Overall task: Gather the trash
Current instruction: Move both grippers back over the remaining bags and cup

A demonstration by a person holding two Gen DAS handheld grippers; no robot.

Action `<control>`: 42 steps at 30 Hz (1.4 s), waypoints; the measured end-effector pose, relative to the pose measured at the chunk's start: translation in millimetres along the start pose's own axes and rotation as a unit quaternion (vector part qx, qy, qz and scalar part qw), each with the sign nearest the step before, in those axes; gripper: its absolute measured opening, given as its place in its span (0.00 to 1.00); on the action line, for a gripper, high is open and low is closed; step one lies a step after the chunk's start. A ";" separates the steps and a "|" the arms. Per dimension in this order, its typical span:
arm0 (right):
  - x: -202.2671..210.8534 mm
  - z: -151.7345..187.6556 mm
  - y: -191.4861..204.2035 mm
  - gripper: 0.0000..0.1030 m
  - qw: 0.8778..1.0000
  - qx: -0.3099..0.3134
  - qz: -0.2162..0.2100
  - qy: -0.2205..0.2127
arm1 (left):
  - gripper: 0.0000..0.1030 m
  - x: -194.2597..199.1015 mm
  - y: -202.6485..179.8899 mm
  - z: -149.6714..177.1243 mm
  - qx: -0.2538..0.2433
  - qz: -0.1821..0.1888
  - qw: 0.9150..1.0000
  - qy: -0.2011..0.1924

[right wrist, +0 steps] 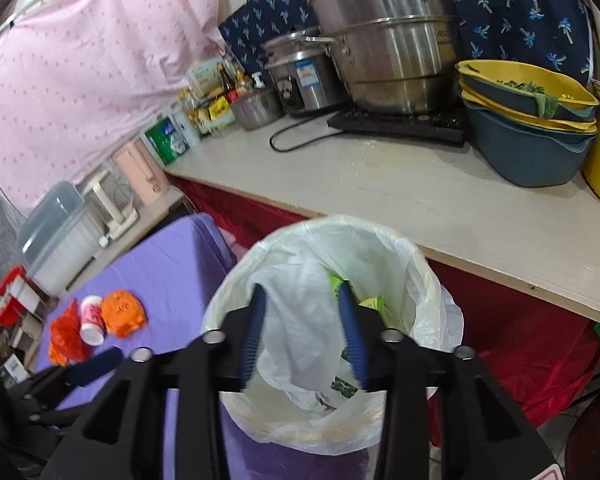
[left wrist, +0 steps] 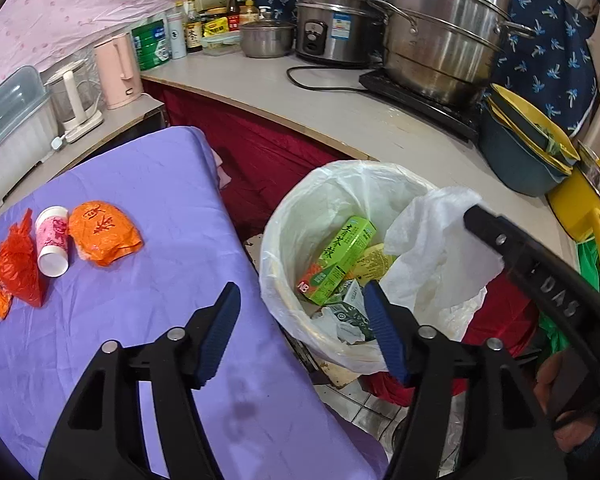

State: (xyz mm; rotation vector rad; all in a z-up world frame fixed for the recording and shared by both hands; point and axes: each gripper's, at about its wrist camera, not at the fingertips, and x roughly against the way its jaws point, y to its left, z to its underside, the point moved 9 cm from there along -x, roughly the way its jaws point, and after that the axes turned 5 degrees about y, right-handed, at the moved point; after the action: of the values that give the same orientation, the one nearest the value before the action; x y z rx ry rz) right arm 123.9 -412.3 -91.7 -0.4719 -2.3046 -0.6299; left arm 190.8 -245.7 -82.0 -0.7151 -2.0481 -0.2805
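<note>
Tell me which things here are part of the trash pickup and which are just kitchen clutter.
Job: lined trash bin; white plastic bag between the right gripper fingers; orange wrapper, red-orange bag, paper cup on the purple cloth.
Clutter: steamer pot, rice cooker, basins, pink kettle.

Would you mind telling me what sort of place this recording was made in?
Most likely a home kitchen: a steel steamer pot on a cooktop, a rice cooker and sauce bottles crowd the counter, with a lined trash bin beside it.
</note>
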 end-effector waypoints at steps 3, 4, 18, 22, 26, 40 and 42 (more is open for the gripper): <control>-15.2 13.3 -3.1 0.40 1.000 -0.001 0.009 0.020 | 0.60 2.5 9.8 1.9 0.009 -0.003 1.000 -0.001; -20.2 19.7 -4.7 0.40 1.000 -0.002 0.012 0.027 | 0.60 3.0 13.4 3.2 0.011 -0.005 1.000 -0.001; -3.4 40.8 15.0 0.40 1.000 0.005 0.002 0.024 | 0.60 9.4 50.7 16.8 0.048 -0.014 0.999 0.002; 4.1 39.5 39.0 0.41 0.999 0.024 -0.011 0.018 | 0.60 16.4 63.9 20.1 0.058 -0.019 0.998 -0.002; 8.4 41.0 63.3 0.44 0.999 0.038 -0.026 0.015 | 0.60 23.2 82.1 25.1 0.071 -0.025 0.997 -0.005; 2.5 65.8 158.0 0.46 0.993 0.094 -0.069 0.031 | 0.60 43.2 174.8 52.5 0.140 -0.058 0.988 -0.010; 0.8 69.9 171.6 0.46 0.991 0.101 -0.075 0.035 | 0.60 46.1 190.8 58.1 0.153 -0.062 0.986 -0.011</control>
State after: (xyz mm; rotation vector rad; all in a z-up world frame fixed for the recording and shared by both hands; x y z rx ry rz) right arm 170.8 -233.2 -83.7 -0.1798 -2.3213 -0.4683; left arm 243.6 -48.1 -90.6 -0.4031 -2.0983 -0.0252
